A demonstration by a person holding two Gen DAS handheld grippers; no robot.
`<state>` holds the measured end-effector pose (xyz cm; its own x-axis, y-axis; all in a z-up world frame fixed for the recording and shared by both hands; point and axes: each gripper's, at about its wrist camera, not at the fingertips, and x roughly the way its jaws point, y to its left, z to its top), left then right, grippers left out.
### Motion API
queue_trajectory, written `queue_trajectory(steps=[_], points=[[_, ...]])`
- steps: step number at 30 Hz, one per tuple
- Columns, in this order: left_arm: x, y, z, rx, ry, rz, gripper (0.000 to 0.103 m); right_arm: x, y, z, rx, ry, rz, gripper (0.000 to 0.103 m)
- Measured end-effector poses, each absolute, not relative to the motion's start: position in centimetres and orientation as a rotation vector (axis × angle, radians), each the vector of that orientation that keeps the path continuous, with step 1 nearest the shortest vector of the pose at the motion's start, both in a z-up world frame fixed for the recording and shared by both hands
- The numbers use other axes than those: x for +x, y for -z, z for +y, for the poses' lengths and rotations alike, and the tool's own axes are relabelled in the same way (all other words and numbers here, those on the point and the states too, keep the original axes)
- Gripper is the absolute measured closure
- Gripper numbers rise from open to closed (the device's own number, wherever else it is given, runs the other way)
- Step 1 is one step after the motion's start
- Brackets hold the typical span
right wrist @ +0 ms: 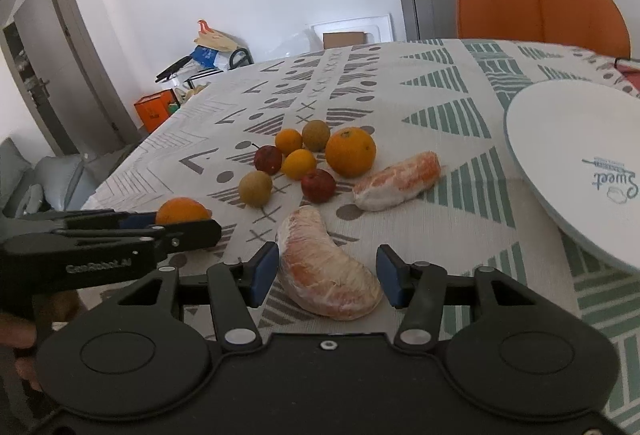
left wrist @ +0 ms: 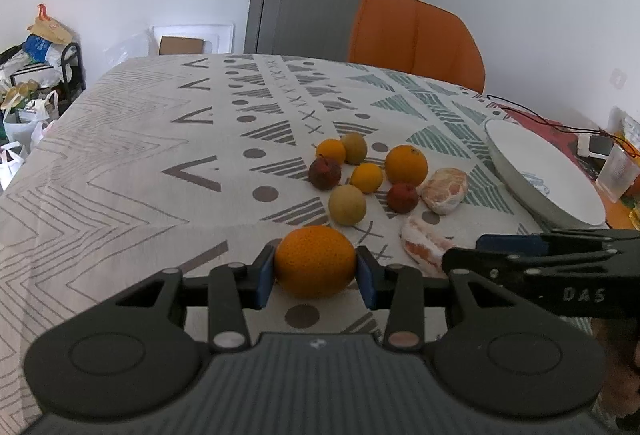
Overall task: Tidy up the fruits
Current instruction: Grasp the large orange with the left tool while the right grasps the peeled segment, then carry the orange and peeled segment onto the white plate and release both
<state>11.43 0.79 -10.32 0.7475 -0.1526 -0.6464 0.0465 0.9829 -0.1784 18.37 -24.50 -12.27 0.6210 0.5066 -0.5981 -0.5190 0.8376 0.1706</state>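
Orange [left wrist: 315,261] in left tool [left wrist: 316,273]; fruit cluster [left wrist: 360,171] ahead, plate [left wrist: 544,175] seemingly tilted.

Matt woven tablecloth [left wrist: 120,155], glossy ceramic plate [right wrist: 560,139], dimpled orange [left wrist: 315,261].

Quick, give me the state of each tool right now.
Left tool: closed on the orange, pads touching both sides.
Right tool: open, straddling the peeled pomelo segment, with a gap at one pad.
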Motion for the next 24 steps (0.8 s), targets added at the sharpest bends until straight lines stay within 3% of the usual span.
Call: queue_trajectory(steps=[11,12,14,16,24], points=[[11.9,10.4,0.8,-0.149,0.109,0.709,0.062,18.0,12.6,-21.5,-0.173,-0.64,0.645,0.044],[11.9,10.4,0.9,-0.15,0.108,0.709,0.062,17.8,12.7,-21.5,-0.19,-0.641,0.638,0.045],[11.8,10.4,0.9,-0.149,0.102,0.71,0.062,17.6,12.7,-21.6,-0.219,-0.62,0.622,0.058],[11.7,10.3,0.8,-0.143,0.097,0.713,0.062,17.6,12.5,-22.1,-0.193,-0.632,0.63,0.064],[11.4,9.2,-0.4,-0.112,0.104,0.692,0.062,16.9,11.3,-24.5,-0.112,-0.6,0.598,0.066]])
